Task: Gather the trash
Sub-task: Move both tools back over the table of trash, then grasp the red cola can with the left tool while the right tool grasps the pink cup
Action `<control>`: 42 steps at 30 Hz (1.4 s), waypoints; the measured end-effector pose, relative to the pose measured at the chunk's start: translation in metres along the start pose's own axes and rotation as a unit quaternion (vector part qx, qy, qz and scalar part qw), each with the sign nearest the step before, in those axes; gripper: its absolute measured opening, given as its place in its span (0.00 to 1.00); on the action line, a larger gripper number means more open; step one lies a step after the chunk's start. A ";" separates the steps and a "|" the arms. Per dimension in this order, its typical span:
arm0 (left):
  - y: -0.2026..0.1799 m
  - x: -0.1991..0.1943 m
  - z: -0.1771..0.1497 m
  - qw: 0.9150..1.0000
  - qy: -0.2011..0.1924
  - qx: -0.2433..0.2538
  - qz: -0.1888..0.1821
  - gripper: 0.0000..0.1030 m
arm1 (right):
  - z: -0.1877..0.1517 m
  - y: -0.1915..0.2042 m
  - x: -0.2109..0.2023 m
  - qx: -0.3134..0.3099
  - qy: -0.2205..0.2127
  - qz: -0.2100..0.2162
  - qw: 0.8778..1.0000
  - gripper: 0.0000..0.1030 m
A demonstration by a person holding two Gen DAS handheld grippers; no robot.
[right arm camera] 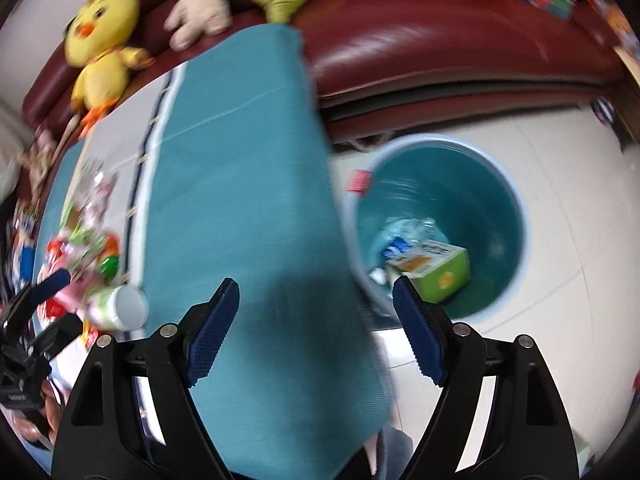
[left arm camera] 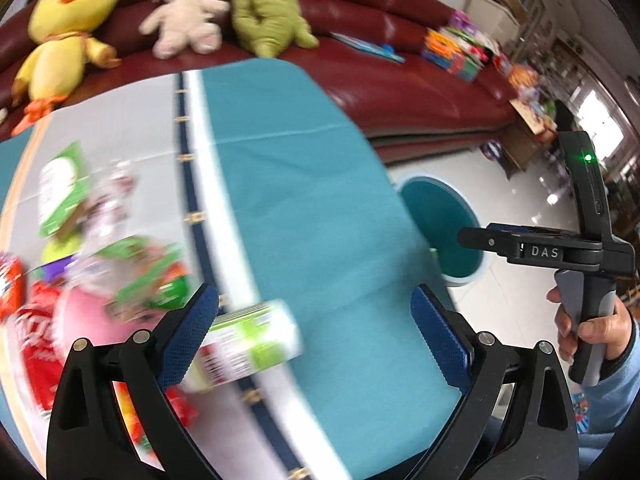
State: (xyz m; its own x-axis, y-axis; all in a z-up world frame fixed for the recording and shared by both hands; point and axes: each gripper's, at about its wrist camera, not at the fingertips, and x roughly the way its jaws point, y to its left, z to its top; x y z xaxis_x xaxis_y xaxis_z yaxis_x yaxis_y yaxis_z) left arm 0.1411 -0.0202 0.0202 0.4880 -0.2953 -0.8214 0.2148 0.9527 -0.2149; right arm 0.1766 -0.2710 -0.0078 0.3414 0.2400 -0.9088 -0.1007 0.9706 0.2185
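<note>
**Both grippers open over the table edge, trash split between pile and bin**

The left gripper [left arm camera: 316,332] hangs over the teal tablecloth [left arm camera: 304,184] with its jaws spread wide. A green-and-white can [left arm camera: 248,344] lies on its side by the cloth's white border, just beside the left blue pad [left arm camera: 188,340]; blur makes it hard to say whether the pad touches it, but the far pad stands well clear, so nothing is clamped. Beyond the can sits a blurred pile of wrappers [left arm camera: 100,264] in green, red and pink.

The right gripper [right arm camera: 316,324] is also open and holds nothing, poised above the table's edge. Beside the table on the pale floor stands the teal bin [right arm camera: 516,208], which holds a green carton [right arm camera: 440,276] and a crumpled clear plastic bottle [right arm camera: 404,232].

A person's hand [left arm camera: 592,332] in a blue sleeve grips the right tool's handle. On the red sofa [left arm camera: 400,76] behind sit a yellow chick plush [left arm camera: 68,16], a white plush [left arm camera: 184,20] and a green plush [left arm camera: 264,8].
</note>
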 end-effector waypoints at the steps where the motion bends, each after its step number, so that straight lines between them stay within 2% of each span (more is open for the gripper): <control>1: 0.009 -0.006 -0.004 1.000 -0.003 -0.004 0.007 0.94 | 0.000 0.012 0.002 -0.013 0.003 0.004 1.000 0.73; 8: 0.085 -0.052 -0.033 0.996 -0.024 -0.054 0.064 0.94 | 0.003 0.107 0.015 -0.107 0.023 0.030 0.994 0.73; 15: 0.162 -0.072 -0.060 0.986 -0.025 -0.122 0.111 0.94 | -0.004 0.176 0.021 -0.186 0.037 0.047 0.981 0.73; 18: 0.184 -0.069 -0.069 0.982 -0.016 -0.147 0.114 0.94 | -0.007 0.197 0.022 -0.212 0.041 0.050 0.975 0.73; 22: 0.198 -0.060 -0.074 0.981 -0.004 -0.152 0.121 0.94 | -0.009 0.215 0.026 -0.230 0.047 0.054 0.971 0.73; 29: 0.209 -0.037 -0.076 0.982 0.013 -0.154 0.104 0.93 | -0.012 0.239 0.036 -0.252 0.066 0.061 0.963 0.73; 30: 0.209 -0.037 -0.077 0.983 0.008 -0.151 0.105 0.79 | -0.013 0.242 0.038 -0.255 0.069 0.062 0.962 0.73; 31: 0.210 -0.036 -0.078 0.983 0.008 -0.149 0.104 0.51 | -0.013 0.246 0.039 -0.258 0.070 0.063 0.962 0.73; 32: 0.211 -0.035 -0.080 0.984 0.012 -0.150 0.098 0.45 | -0.014 0.250 0.041 -0.262 0.071 0.065 0.960 0.73; 39: 0.226 -0.049 -0.095 0.983 -0.001 -0.157 0.091 0.44 | -0.019 0.284 0.049 -0.305 0.074 0.090 0.945 0.73; 42: 0.232 -0.054 -0.100 0.983 -0.001 -0.158 0.088 0.44 | -0.021 0.304 0.051 -0.334 0.065 0.104 0.934 0.73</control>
State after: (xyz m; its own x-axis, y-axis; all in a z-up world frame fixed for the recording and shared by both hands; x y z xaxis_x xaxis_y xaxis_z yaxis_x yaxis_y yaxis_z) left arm 0.0797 0.2238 -0.0384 0.4961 -0.1233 -0.8594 -0.1473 0.9636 -0.2233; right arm 0.1440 0.0361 0.0050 0.1376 0.3771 -0.9159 -0.7286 0.6649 0.1643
